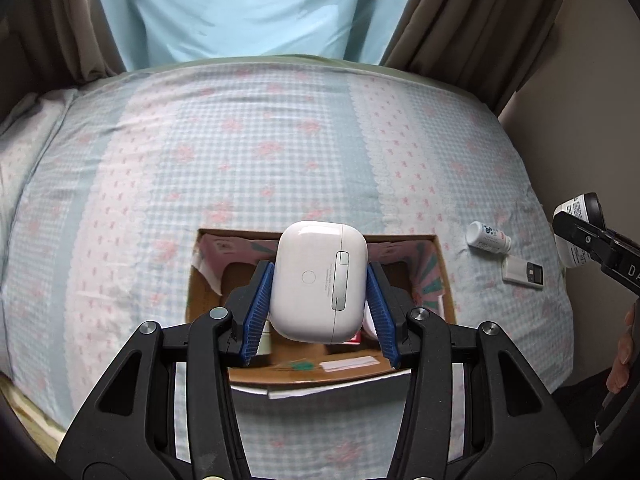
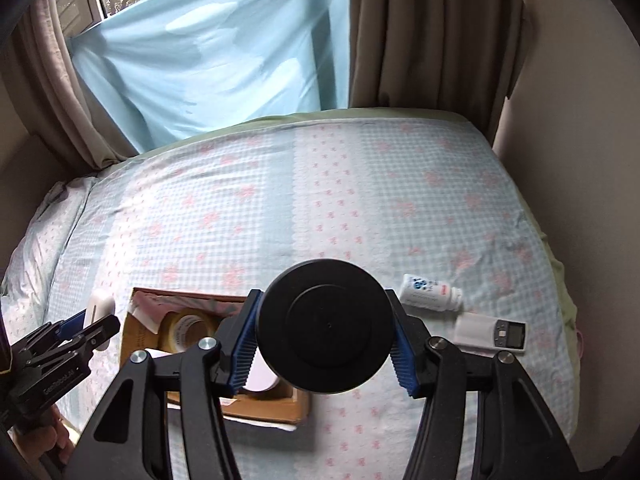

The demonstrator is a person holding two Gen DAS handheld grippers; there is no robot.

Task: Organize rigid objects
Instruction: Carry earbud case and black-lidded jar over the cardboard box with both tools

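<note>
White earbud case (image 1: 318,282) sits clamped between the left gripper's (image 1: 320,308) blue pads, hanging over the cardboard box (image 1: 444,280). Right gripper (image 2: 325,326) squeezes a black round jar (image 2: 325,326), the box at its 8 o'clock, tape roll (image 2: 182,330) inside.

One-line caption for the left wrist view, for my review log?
Left gripper holds a white earbud case above the open cardboard box on the bed.
</note>
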